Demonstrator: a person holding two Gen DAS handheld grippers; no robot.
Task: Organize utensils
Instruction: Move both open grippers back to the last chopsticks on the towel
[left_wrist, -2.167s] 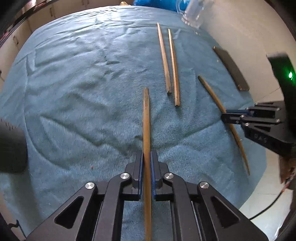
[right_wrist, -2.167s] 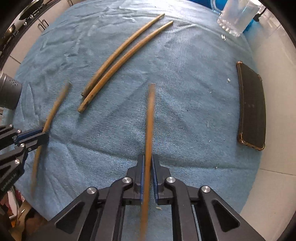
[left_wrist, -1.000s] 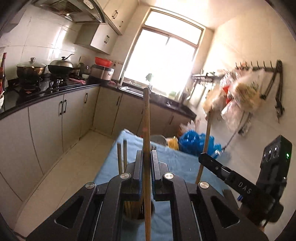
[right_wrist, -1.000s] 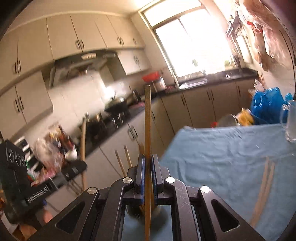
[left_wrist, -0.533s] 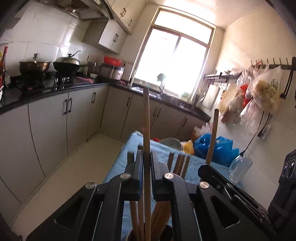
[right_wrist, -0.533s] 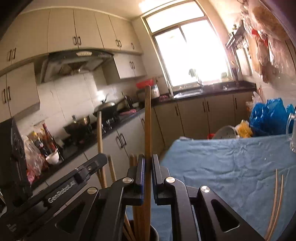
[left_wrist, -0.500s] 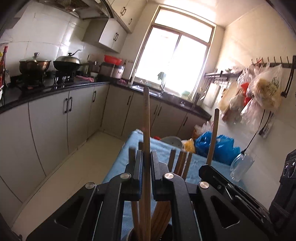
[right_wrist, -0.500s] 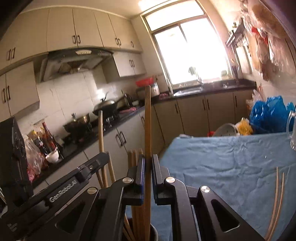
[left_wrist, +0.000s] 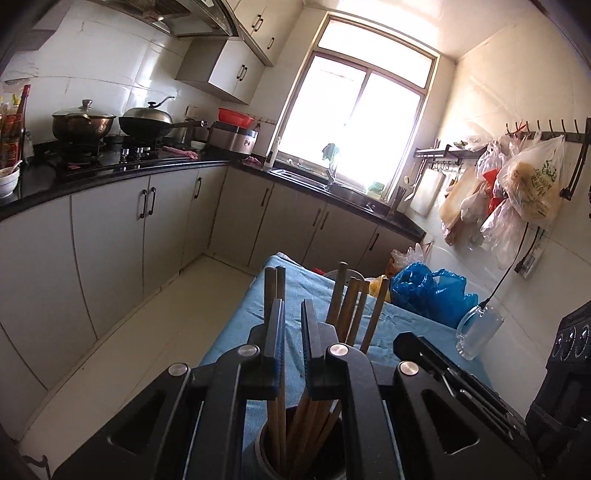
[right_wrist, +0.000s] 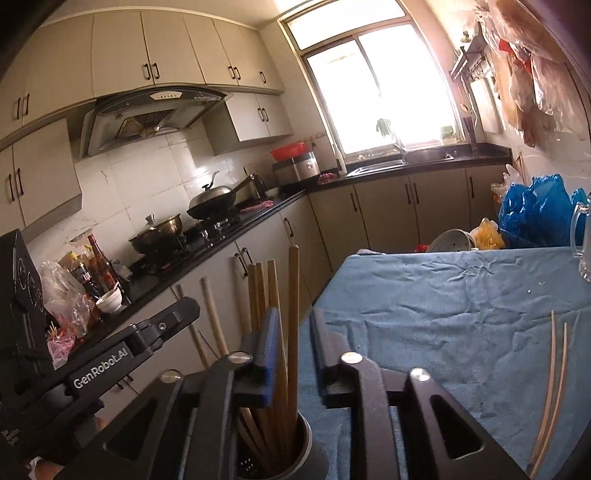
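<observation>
A round metal utensil holder (left_wrist: 260, 456) stands on the blue-clothed table (left_wrist: 410, 328) with several wooden chopsticks (left_wrist: 352, 306) upright in it. My left gripper (left_wrist: 290, 308) is open and empty right above the holder. The holder (right_wrist: 308, 448) and its chopsticks (right_wrist: 293, 295) also show in the right wrist view, where my right gripper (right_wrist: 293, 319) is open and empty over the rim. Two chopsticks (right_wrist: 554, 373) lie on the blue cloth (right_wrist: 461, 295) at the right. The left gripper's body (right_wrist: 110, 354) is beside the holder on its left.
A glass mug (left_wrist: 478, 330) stands at the table's far right, with blue plastic bags (left_wrist: 428, 288) behind it. The right gripper's body (left_wrist: 480, 387) is close on the right. Kitchen counters, a stove with pots (left_wrist: 83, 123) and a window surround the table.
Both grippers have opened and let go of their chopsticks, which have dropped into the holder among the others. Earlier both lifted the sticks from the cloth and swung upright over the holder.
</observation>
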